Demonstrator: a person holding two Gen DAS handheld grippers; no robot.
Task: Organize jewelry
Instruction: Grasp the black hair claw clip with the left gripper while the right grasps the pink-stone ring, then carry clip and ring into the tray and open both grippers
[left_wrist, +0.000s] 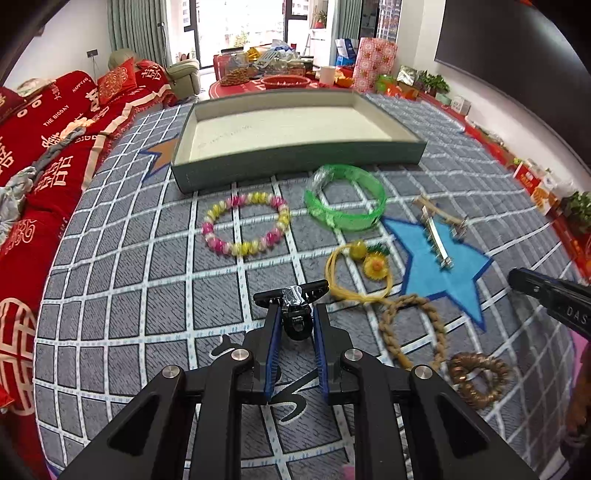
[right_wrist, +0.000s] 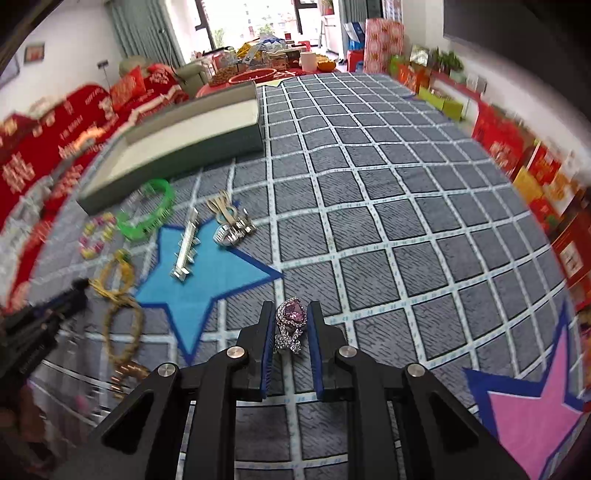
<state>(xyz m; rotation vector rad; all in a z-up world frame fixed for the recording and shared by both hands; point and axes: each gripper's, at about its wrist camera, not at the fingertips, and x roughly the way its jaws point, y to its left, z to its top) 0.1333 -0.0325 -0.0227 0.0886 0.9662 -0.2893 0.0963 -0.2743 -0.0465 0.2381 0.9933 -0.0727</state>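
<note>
My left gripper is shut on a black hair claw clip held above the grey checked cloth. My right gripper is shut on a purple heart-shaped rhinestone brooch. A shallow grey-green tray with a cream inside lies beyond; it also shows in the right wrist view. On the cloth lie a pink and yellow bead bracelet, a green bangle, a yellow flower hair tie, a silver hair clip, a braided tan ring and a bronze scrunchie.
A red sofa lies to the left. A cluttered red table stands behind the tray. Red boxes line the right wall. A silver ring-like piece sits by the blue star. The right gripper shows in the left wrist view.
</note>
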